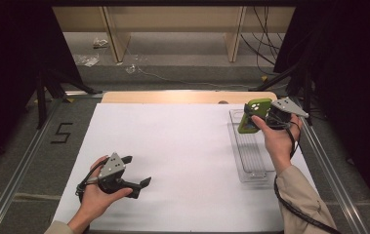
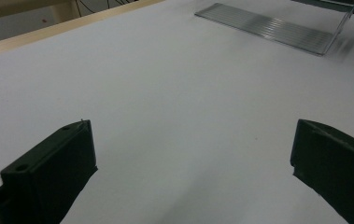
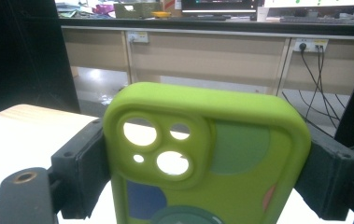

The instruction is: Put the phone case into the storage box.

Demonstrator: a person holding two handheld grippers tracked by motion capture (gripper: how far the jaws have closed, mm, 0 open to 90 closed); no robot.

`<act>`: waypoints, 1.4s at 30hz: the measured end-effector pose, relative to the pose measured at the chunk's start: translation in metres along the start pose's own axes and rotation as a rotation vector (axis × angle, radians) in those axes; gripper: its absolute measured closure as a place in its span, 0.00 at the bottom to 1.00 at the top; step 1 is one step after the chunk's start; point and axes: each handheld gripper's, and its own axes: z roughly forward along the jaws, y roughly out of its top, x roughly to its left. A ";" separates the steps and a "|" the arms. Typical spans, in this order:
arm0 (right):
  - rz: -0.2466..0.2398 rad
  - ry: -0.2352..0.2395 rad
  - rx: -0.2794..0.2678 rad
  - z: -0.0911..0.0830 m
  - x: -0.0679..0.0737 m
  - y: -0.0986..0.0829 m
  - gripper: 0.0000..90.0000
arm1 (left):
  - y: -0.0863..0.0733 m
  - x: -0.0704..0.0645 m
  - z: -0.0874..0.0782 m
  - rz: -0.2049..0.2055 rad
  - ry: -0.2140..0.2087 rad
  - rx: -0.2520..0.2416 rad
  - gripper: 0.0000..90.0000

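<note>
At the near left of the white table [image 1: 173, 146], the person's left hand [image 1: 94, 195] cups the left gripper [image 1: 137, 171] low over the surface, forearm entering from below. Its jaws are spread wide with nothing between them, pointing toward the table's right side. Far ahead of them lies a clear plastic tray [image 1: 251, 161]. Over that tray's far end, the right hand [image 1: 277, 139] lifts the right gripper [image 1: 251, 114], wrist bent upward. Its jaws pinch a green phone case [image 3: 207, 154] by both long edges, held above the tray.
</note>
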 end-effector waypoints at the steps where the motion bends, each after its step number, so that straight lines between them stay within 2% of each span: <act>1: -0.001 -0.001 0.001 0.000 0.000 0.000 0.18 | 0.000 0.000 0.000 0.000 0.000 0.000 0.00; 42: -0.024 -0.013 0.022 0.016 -0.002 -0.001 0.18 | 0.000 0.001 0.000 -0.003 0.001 -0.001 0.00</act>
